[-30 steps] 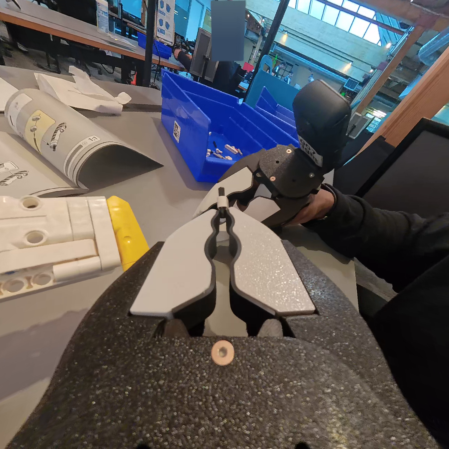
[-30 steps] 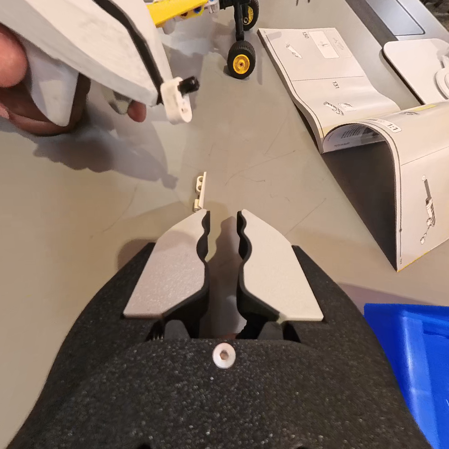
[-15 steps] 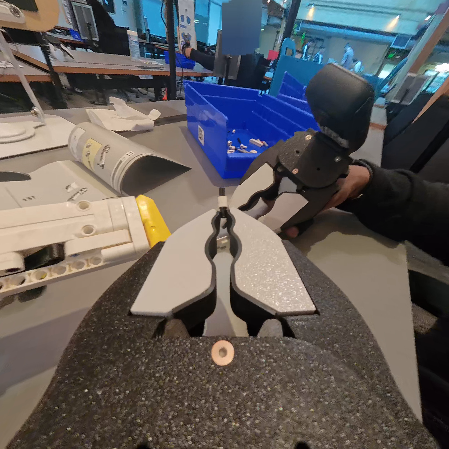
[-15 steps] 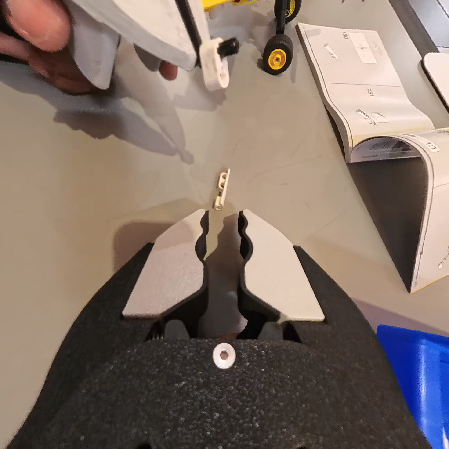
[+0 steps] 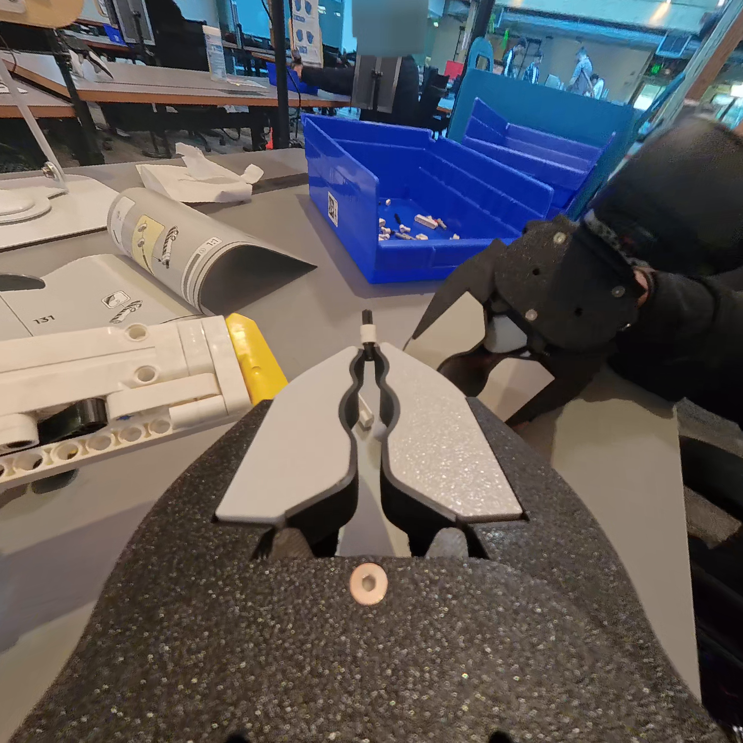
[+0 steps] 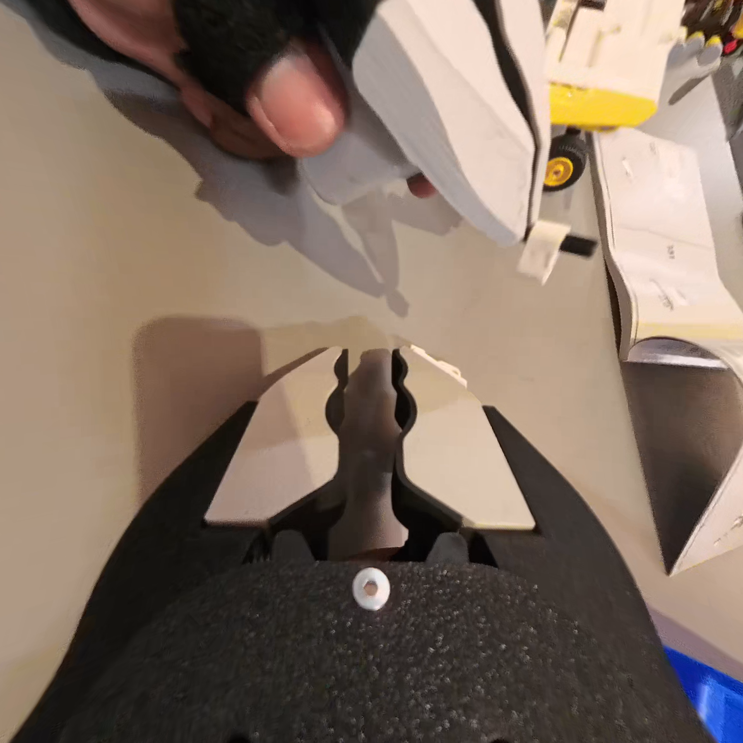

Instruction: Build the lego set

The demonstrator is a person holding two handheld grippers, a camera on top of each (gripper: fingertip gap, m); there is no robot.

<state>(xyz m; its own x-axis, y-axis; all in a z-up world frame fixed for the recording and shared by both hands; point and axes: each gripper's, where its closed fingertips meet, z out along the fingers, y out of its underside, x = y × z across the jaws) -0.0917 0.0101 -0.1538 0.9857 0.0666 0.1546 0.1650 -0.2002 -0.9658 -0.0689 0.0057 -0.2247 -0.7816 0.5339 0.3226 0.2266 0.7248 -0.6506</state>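
Observation:
My left gripper (image 5: pixel 368 354) is shut on a black pin that carries a small white piece (image 5: pixel 368 333) and sticks out past the fingertips. In the right wrist view the same white piece with its pin (image 6: pixel 542 249) hangs from the left gripper at the upper right, above the table. My right gripper (image 6: pixel 370 352) is open, tilted low over the table, with nothing between its pads. A small white brick piece (image 6: pixel 444 364) lies on the table against the outer edge of its right finger, partly hidden. The right gripper (image 5: pixel 563 289) shows dark at the right of the left wrist view.
A white and yellow brick model (image 5: pixel 120 382) lies at the left, one of its yellow-hubbed wheels (image 6: pixel 561 169) close by. An open instruction booklet (image 5: pixel 181 249) curls behind it. A blue bin (image 5: pixel 341 193) with several small parts stands at the back, with crumpled paper (image 5: pixel 201 177) nearby. Some 7 cm of space lies between my two pairs of fingers.
My right gripper moved forward and down to the table; the small white piece that lay ahead of its tips now sits beside its right finger. The left gripper kept hold of its pin.

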